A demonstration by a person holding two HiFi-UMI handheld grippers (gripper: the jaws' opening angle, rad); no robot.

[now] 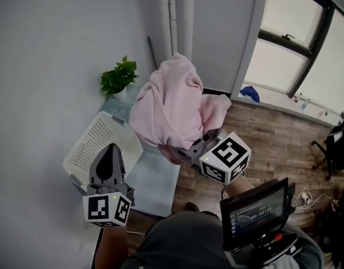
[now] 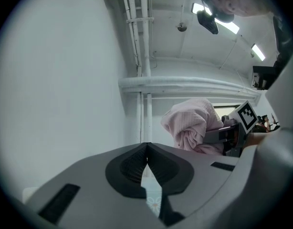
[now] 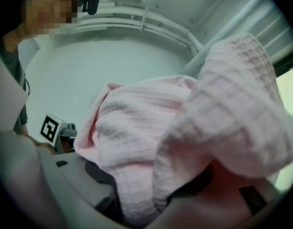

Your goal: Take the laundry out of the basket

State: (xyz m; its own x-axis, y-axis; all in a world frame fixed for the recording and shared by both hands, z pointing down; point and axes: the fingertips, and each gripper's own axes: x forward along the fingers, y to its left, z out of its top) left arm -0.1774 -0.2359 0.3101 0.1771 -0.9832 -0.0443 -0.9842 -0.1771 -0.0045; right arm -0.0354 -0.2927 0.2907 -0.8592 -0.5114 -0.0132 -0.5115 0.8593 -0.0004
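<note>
laundry's a pink towel (image 1: 172,108), bunched up in your right tongs (image 1: 186,149) and hanging above the white basket (image 1: 99,136). left tongs (image 1: 109,153) are closed on nothing. grip it tight and swing it well clear before letting go.

- Left grey plastic hand-held gripper (image 1: 108,152): black ribbed pads (image 2: 131,165), white cube (image 1: 106,209) with black square markers, small green light (image 1: 114,196).
- Right grey hand-held gripper (image 1: 190,149): matching marker cube (image 1: 225,158).
- Dark grey short-sleeved top (image 1: 177,242).
</note>
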